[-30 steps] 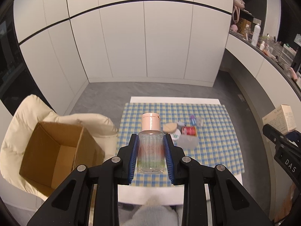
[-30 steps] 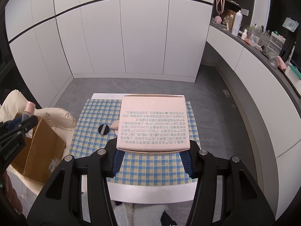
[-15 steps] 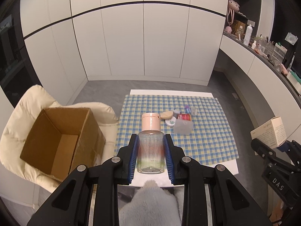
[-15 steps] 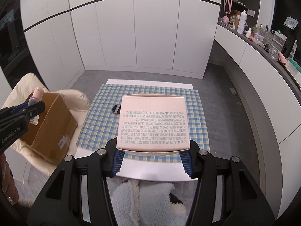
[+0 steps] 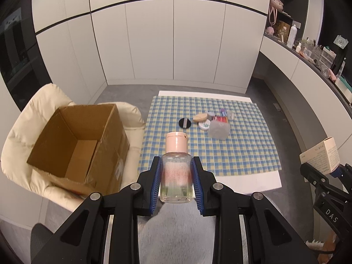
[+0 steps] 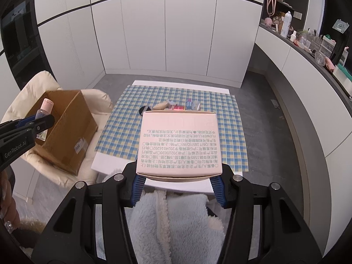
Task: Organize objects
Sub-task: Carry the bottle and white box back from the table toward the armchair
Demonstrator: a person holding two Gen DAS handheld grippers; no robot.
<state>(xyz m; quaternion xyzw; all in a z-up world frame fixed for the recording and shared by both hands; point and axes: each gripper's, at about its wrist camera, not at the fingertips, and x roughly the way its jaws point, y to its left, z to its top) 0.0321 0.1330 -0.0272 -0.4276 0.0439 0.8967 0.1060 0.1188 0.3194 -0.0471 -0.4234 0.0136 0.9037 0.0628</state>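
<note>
Left gripper [image 5: 176, 181]: clamped on a clear bottle [image 5: 175, 177] with a pink cap, held upright by the blue pads [image 5: 155, 182]. Right gripper [image 6: 177, 186]: clamped on a pink carton [image 6: 178, 145], printed face up.

Landmark: checked cloth [image 5: 242, 154] on the white table [image 5: 248, 184]. Both loads are held in the air off its near edge, the bottle toward its left corner. A cluster of small jars [image 5: 212, 121] and a black puff [image 5: 184, 123] is seen near its centre. An open cardboard box [image 5: 74, 147] is seated on a cream chair [image 5: 19, 132] just left of it.
</note>
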